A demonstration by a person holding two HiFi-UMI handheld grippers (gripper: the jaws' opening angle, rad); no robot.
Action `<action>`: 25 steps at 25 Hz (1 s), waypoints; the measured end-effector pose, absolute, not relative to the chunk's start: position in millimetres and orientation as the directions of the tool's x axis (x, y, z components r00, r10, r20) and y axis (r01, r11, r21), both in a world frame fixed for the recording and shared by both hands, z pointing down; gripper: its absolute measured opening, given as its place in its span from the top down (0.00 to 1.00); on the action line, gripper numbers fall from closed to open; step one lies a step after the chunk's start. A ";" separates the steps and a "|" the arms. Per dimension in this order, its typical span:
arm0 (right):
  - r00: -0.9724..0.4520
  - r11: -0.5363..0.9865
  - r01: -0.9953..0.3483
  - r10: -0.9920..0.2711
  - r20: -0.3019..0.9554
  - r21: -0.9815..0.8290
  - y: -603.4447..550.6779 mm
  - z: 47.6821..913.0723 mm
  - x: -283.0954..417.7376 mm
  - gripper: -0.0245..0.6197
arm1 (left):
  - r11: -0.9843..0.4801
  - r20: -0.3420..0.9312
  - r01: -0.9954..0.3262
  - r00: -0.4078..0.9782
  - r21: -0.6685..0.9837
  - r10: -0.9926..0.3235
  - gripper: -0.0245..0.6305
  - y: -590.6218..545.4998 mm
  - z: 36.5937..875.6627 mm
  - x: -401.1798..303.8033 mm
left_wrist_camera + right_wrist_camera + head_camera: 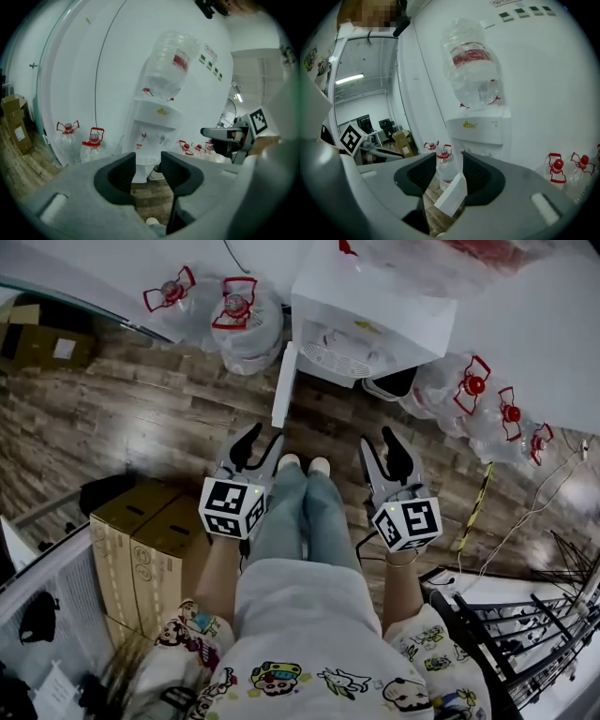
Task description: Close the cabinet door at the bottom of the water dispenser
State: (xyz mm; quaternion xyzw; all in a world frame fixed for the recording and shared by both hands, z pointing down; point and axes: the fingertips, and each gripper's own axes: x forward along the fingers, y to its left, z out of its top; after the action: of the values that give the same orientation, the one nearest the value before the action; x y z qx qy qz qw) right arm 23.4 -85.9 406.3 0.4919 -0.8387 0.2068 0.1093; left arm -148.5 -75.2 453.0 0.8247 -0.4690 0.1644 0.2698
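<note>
A white water dispenser (370, 315) stands against the wall with a clear bottle (171, 65) upside down on top. Its bottom cabinet door (284, 385) stands open, swung out toward me, edge-on in the head view. In the right gripper view the door (452, 194) shows as a white panel seen through the gap in the jaws, well beyond them. My left gripper (260, 442) is open and empty, just short of the door's free edge. My right gripper (381, 444) is open and empty too, in front of the dispenser's right side. My legs and shoes lie between them.
Water jugs with red caps (246, 315) stand left of the dispenser and more jugs (473, 390) stand to its right. Cardboard boxes (141, 540) sit at my left. A black wire rack (525, 634) is at my right. The floor is wood plank.
</note>
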 end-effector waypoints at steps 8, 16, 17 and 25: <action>-0.471 0.387 -0.881 -0.769 0.433 -0.273 -85.7 484.0 23.7 0.69 | -0.400 0.599 -0.860 0.508 0.317 -0.619 0.69 -66.4 546.7 -143.9; -0.457 0.346 -0.887 -0.756 0.470 -0.306 -82.7 557.4 28.3 0.69 | -0.374 0.666 -0.876 0.476 0.304 -0.574 0.67 -71.3 639.2 -141.3; -0.455 0.340 -0.887 -0.753 0.476 -0.311 -81.1 566.3 27.8 0.69 | -0.371 0.675 -0.878 0.472 0.303 -0.566 0.67 -71.5 650.4 -141.8; -0.462 0.325 -0.883 -0.732 0.502 -0.339 -74.6 624.5 26.8 0.69 | -0.375 0.749 -0.901 0.402 0.219 -0.527 0.66 -68.5 739.1 -146.0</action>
State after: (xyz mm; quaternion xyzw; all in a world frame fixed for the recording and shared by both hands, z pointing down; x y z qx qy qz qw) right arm 26.8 -74.6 624.5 0.5023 -0.8035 0.2920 0.1296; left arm -146.0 -68.5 739.1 0.7750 -0.4607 0.2950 0.3164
